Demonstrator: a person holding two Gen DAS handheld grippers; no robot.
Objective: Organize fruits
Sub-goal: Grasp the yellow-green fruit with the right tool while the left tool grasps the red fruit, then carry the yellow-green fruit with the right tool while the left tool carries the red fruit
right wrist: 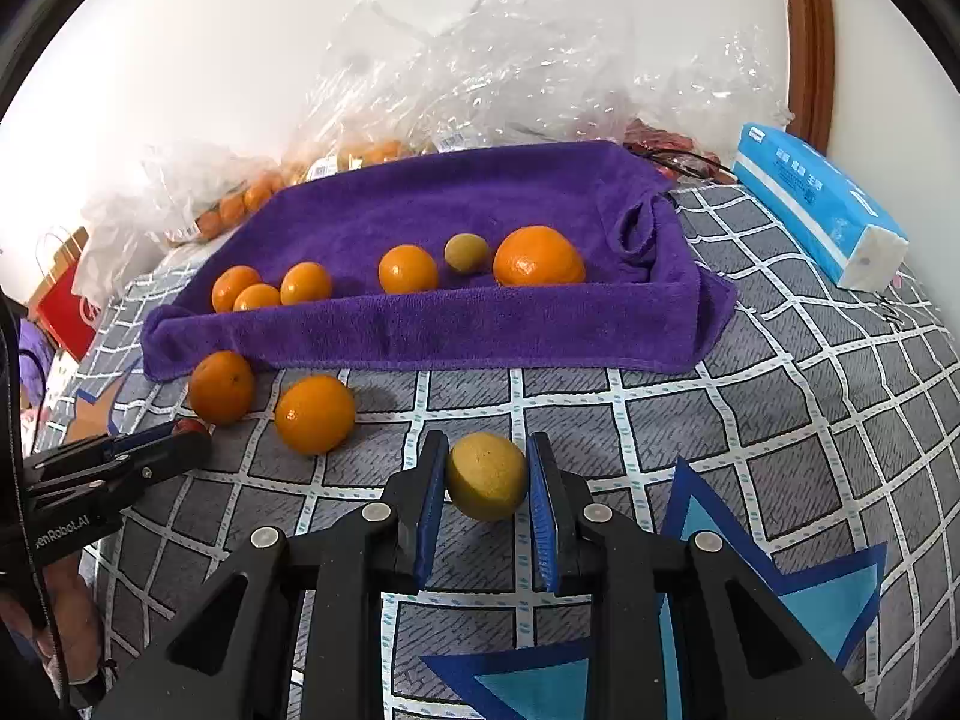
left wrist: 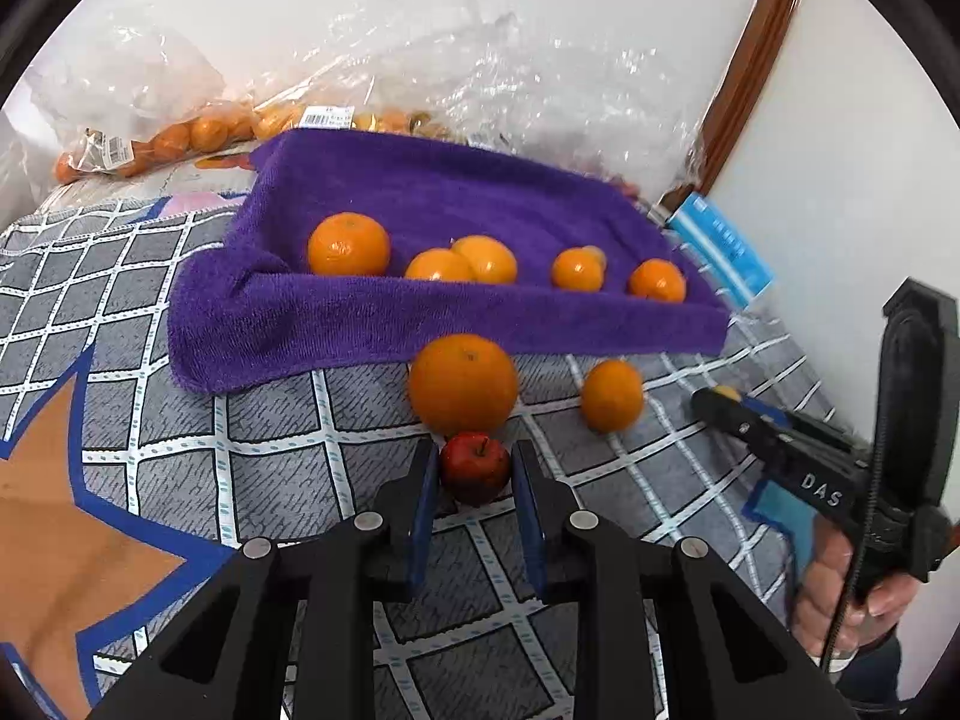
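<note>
Gripping a small red apple (left wrist: pixel 475 468) with my left gripper (left wrist: pixel 474 474); both blue pads press its sides, jaws nearly closed, on the grey checked cloth (left wrist: pixel 270 468) at the near edge. Just beyond the apple sits a large orange (left wrist: pixel 462 384), touching or almost touching it. A smaller orange (left wrist: pixel 611 395) lies to its right, apart.

Farther back, a purple towel (left wrist: pixel 420 192) is folded up into a shallow tray. I count five oranges (left wrist: pixel 348 243) in it from the left wrist view, in a loose row, plus one small yellowish fruit (right wrist: pixel 466 252) seen from the right wrist view. Clear plastic bags (left wrist: pixel 480 78) with more oranges lie behind the towel, against the wall.

My right gripper (right wrist: pixel 486 480) is clamped on a yellow lemon (right wrist: pixel 487 476), pads on both sides, near edge of the cloth. A blue tissue pack (right wrist: pixel 816 204) lies at far right.
</note>
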